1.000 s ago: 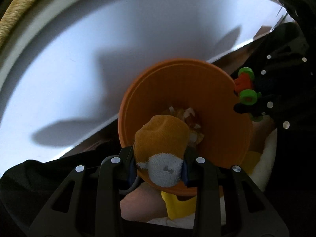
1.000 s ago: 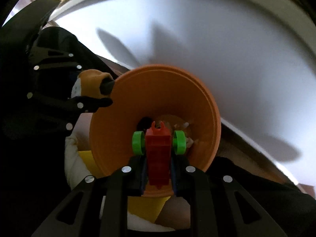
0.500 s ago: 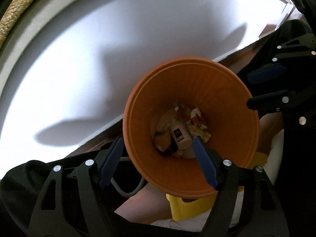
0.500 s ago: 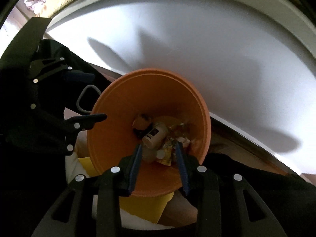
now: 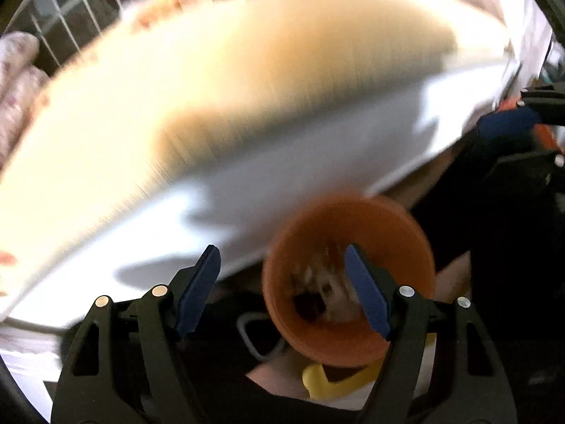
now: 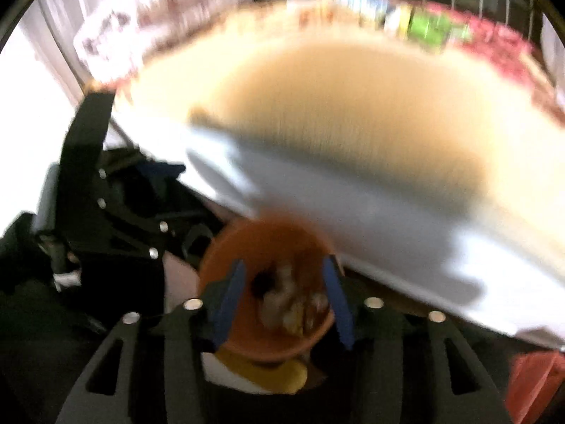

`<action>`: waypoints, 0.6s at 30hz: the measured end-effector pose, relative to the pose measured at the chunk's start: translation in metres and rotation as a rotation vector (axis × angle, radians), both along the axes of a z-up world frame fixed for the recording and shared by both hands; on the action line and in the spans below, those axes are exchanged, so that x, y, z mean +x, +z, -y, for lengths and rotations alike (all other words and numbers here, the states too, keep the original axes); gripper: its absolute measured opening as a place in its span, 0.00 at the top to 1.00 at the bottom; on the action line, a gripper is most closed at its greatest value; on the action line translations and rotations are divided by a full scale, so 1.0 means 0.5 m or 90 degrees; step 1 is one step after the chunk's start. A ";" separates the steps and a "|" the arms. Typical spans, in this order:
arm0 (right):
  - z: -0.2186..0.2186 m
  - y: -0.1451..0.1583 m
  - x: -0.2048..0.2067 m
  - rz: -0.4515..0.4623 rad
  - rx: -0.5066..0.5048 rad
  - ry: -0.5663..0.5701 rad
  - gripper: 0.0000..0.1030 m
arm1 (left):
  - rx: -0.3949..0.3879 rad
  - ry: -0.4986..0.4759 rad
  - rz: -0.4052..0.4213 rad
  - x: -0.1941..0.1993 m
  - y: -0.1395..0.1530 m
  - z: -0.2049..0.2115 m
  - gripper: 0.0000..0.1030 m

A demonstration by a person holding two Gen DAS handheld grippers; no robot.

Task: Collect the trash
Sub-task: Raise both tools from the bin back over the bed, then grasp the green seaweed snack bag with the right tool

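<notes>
White table edge (image 5: 317, 162) above; orange bin (image 5: 348, 282) below it, trash inside. Left gripper (image 5: 282, 282) and right gripper (image 6: 282, 293) both empty, jaws opening. Risk: motion blur, grippers could clip the bin rim and tip it.

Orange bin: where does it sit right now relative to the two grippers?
The orange bin lies low in both wrist views, below the white table edge, under the left gripper's right finger and framed between the right gripper's opening, empty jaws.
</notes>
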State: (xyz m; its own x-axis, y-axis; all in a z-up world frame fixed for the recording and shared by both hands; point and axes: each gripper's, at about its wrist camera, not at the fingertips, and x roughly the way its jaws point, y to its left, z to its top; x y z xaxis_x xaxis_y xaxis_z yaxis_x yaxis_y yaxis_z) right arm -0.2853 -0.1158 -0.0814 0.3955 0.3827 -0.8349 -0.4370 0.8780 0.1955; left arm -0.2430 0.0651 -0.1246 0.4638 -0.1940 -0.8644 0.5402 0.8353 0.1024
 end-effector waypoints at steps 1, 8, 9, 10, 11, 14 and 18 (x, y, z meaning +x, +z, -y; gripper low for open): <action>0.014 0.039 0.015 0.025 0.017 -0.009 0.49 | -0.014 0.008 0.027 0.008 0.039 -0.005 0.21; 0.091 0.167 0.196 0.133 0.043 -0.095 0.47 | -0.086 0.081 0.142 0.118 0.190 -0.018 0.14; 0.095 0.174 0.227 0.138 0.048 -0.109 0.47 | -0.091 0.095 0.146 0.140 0.197 -0.017 0.14; 0.104 0.175 0.265 0.142 0.054 -0.129 0.47 | -0.101 0.110 0.148 0.164 0.203 -0.019 0.14; 0.114 0.175 0.307 0.136 0.063 -0.150 0.47 | -0.110 0.123 0.147 0.184 0.203 -0.018 0.14; 0.149 0.166 0.416 0.095 0.138 -0.230 0.42 | -0.134 0.163 0.130 0.249 0.196 -0.017 0.14; 0.191 0.119 0.553 0.013 0.247 -0.351 0.38 | -0.156 0.188 0.113 0.281 0.186 -0.020 0.14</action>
State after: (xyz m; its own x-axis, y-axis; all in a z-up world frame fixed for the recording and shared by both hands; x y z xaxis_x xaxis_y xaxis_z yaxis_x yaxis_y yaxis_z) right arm -0.0088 -0.2111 -0.0219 0.6329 0.3913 -0.6680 0.0474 0.8416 0.5380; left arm -0.1026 0.0749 -0.0315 0.6673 -0.2206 -0.7114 0.2663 0.9626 -0.0488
